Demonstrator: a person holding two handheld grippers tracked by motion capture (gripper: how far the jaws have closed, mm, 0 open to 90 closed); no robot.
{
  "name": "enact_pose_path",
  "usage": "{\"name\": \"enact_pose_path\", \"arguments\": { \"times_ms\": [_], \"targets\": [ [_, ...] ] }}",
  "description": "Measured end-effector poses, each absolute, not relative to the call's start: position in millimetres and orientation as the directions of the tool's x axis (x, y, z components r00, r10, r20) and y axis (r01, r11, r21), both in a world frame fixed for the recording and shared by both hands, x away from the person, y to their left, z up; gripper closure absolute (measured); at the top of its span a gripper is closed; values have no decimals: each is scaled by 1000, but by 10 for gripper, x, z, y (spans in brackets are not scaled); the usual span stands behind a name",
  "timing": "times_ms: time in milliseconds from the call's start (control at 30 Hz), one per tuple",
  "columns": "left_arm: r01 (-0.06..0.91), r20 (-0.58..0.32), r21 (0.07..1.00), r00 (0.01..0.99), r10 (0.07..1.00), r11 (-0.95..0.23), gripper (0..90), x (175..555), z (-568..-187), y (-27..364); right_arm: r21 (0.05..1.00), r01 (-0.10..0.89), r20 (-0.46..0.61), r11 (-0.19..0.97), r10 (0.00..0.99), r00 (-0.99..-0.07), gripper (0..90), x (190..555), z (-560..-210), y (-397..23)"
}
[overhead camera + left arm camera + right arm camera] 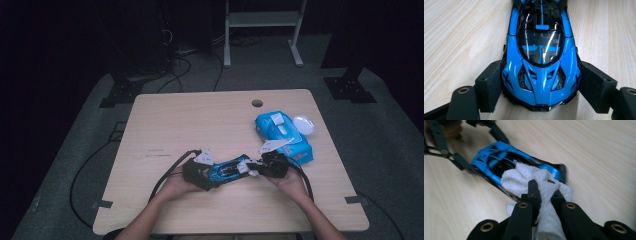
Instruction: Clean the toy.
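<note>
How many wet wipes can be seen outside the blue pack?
1. The wipe is clamped in the right gripper and pressed on the toy car. Others may be hidden inside the pack.

The toy car is bright blue with a glossy black roof and blue stripes, the wipe lying on it is white, the pack near it blue with a white flap, on a pale wood-grain surface.
</note>
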State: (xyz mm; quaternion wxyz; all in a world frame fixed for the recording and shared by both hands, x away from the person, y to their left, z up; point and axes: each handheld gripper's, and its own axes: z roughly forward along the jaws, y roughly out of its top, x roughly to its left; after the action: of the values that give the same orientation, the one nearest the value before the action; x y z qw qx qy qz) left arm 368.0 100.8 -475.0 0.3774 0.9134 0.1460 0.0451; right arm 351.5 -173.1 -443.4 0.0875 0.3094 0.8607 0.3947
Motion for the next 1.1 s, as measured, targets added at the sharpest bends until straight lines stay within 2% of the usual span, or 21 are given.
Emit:
{"name": "enact_pose_path", "arguments": {
  "times_ms": [167, 233, 300, 433, 667, 867, 1100],
  "targets": [
    [231, -26, 702, 954, 300, -674, 252, 3679, -4750, 1011, 726, 428, 64, 538, 567, -821, 834, 3483, -4464, -1577],
    [230, -25, 702, 954, 300, -674, 252, 3680, -4750, 1009, 717, 428, 37, 551, 583, -812, 834, 3497, -4443, -1632],
    [232, -26, 703, 953, 301, -673, 253, 3679, -4751, 1007, 732, 449, 70, 513, 598, -798, 834, 3516, -4437, -1719],
    [232, -26, 703, 953, 302, -672, 252, 3678, -4752, 1006, 734, 444, 60, 513, 603, -795, 834, 3498, -4428, -1724],
    [233, -26, 701, 953, 302, -674, 253, 3676, -4750, 1008, 731, 390, 40, 560, 535, -844, 834, 3427, -4460, -1439],
    [232, -25, 702, 953, 303, -674, 253, 3675, -4751, 1005, 737, 419, 53, 531, 573, -818, 834, 3457, -4477, -1556],
    [235, -26, 703, 952, 305, -671, 253, 3673, -4753, 1004, 738, 367, 35, 566, 512, -858, 834, 3399, -4479, -1301]
  ]
}}
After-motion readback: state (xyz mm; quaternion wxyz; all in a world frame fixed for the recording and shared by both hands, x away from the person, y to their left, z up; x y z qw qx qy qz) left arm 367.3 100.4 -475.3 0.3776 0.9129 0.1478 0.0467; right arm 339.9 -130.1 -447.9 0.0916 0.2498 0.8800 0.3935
